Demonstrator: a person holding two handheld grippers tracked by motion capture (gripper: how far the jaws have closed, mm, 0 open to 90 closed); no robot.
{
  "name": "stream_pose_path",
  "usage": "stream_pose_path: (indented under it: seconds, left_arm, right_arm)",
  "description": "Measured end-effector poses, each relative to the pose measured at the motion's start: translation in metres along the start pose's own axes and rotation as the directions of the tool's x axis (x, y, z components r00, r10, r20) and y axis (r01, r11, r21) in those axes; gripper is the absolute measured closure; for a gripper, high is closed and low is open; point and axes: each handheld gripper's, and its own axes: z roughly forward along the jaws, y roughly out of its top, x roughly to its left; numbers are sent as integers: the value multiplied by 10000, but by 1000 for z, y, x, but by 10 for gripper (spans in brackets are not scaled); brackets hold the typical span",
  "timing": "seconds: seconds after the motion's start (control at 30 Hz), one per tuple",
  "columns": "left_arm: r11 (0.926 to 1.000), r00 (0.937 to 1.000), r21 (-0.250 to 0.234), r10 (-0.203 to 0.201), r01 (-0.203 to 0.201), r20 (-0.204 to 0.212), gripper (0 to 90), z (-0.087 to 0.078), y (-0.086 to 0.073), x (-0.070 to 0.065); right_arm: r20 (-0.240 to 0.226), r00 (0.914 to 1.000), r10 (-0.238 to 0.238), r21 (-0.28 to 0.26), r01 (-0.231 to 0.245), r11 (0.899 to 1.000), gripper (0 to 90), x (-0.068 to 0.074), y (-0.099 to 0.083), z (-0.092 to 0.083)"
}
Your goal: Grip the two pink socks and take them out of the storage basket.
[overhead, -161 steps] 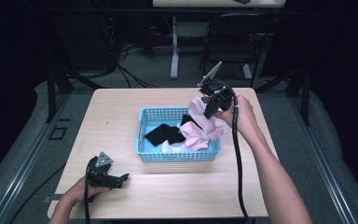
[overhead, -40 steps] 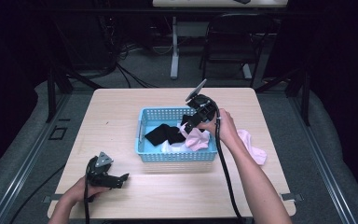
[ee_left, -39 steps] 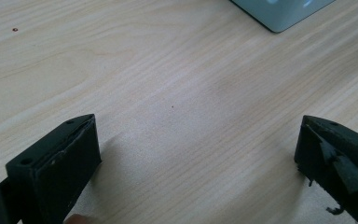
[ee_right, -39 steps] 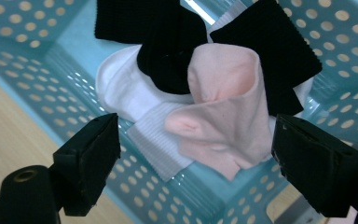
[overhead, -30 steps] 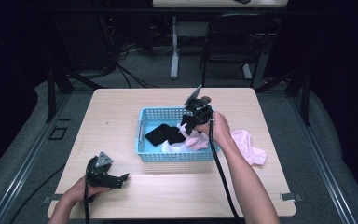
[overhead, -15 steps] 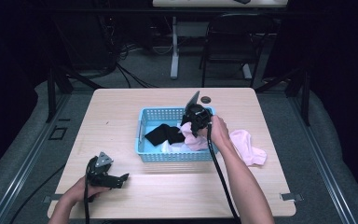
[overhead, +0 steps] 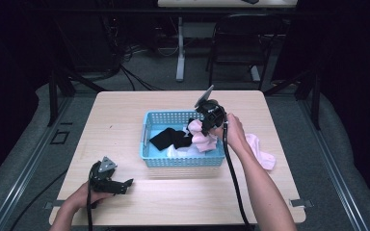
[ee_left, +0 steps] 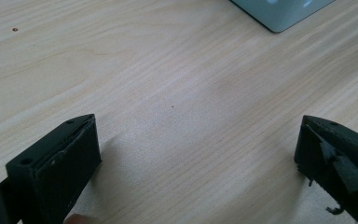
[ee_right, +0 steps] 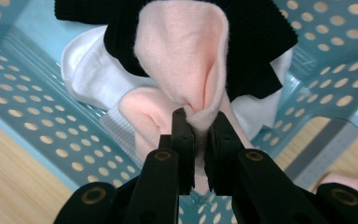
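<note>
Pink sock (ee_right: pixel 182 60) in the blue basket (overhead: pixel 147 144), near the table's centre, newly clamped as the right gripper (ee_right: pixel 199 126) closed its jaws, ready for lifting; left gripper (ee_left: pixel 196 154) sat agape.

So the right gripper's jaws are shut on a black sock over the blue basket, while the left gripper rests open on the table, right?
Not quite: the right gripper is shut on a pink sock, not a black one, as the right gripper view shows. The rest holds: it is over the blue basket, and the left gripper rests open on the table.
</note>
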Motion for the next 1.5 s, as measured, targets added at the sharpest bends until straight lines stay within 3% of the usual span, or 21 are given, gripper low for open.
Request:
stream_pose_path:
  seconds: [0.23, 0.93, 1.5]
  left_arm:
    - [10000, 10000, 12, 2, -2, 0, 0, 0, 0, 0]
    - [10000, 10000, 18, 4, -4, 25, 0, 0, 0, 0]
    - [10000, 10000, 30, 6, -6, 31, 0, 0, 0, 0]
  right_arm:
    - [-85, 10000, -18, -101, 17, 9999, 828, 1, -2, -24]
    - [-41, 9998, -207, -367, 206, 9991, 825, 8, -5, -73]
    - [270, 9993, 262, -686, -243, 9974, 825, -13, -29, -114]
